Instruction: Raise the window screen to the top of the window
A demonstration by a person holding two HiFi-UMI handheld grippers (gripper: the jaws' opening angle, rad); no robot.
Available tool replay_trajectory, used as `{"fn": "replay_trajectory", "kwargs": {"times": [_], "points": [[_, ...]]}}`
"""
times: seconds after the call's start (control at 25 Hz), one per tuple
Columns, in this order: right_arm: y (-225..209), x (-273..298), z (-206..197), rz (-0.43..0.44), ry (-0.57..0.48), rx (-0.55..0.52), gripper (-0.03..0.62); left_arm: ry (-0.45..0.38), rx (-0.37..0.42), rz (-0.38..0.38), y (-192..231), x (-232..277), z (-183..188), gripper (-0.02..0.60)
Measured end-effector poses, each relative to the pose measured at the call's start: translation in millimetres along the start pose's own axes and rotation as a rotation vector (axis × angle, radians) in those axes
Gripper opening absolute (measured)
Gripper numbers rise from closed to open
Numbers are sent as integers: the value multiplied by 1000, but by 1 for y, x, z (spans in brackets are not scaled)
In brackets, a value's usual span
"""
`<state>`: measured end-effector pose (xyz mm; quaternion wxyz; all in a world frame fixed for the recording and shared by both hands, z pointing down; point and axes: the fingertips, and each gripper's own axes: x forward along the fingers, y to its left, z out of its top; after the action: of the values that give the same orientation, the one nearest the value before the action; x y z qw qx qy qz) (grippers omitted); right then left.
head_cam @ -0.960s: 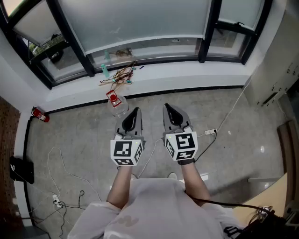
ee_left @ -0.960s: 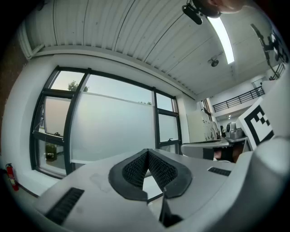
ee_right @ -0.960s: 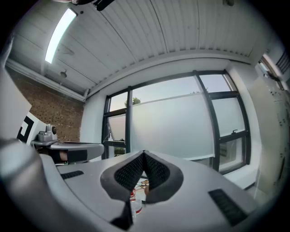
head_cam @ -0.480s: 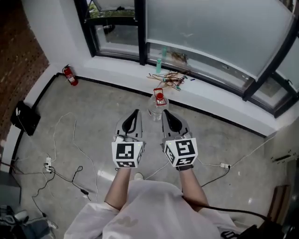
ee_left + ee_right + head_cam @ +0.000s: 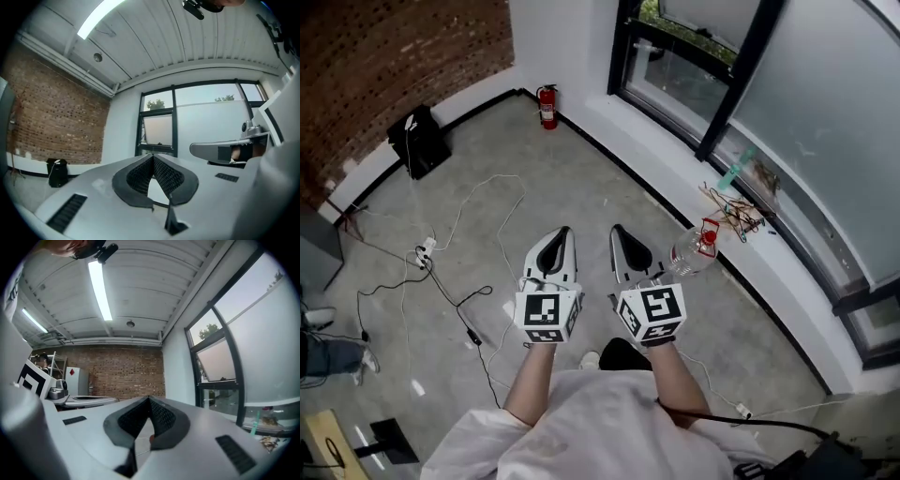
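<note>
Claws first: left gripper [image 5: 562, 232] and right gripper [image 5: 617, 231] are both clamped closed on nothing, level over the floor [image 5: 581, 178], while the window screen [image 5: 830, 112] sits well off to the right above the sill [image 5: 769, 265], so I'd square up to it and open the jaws before reaching for its lower edge.

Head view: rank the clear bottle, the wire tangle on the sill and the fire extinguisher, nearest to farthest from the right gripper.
1. Clear bottle, on the floor just right of the right gripper.
2. Wire tangle, on the sill beyond it.
3. Fire extinguisher, far ahead, near the corner.
</note>
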<state>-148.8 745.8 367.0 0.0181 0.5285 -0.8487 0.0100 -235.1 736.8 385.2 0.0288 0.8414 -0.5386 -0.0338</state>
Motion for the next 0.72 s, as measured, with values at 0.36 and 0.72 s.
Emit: {"fn": "replay_trajectory", "kwargs": {"times": [0.36, 0.72], "points": [[69, 162, -36, 281, 61, 36, -5, 40, -16, 247, 140, 28, -28, 2], [48, 334, 11, 362, -35, 7, -5, -13, 48, 343, 261, 149, 22, 2]]}}
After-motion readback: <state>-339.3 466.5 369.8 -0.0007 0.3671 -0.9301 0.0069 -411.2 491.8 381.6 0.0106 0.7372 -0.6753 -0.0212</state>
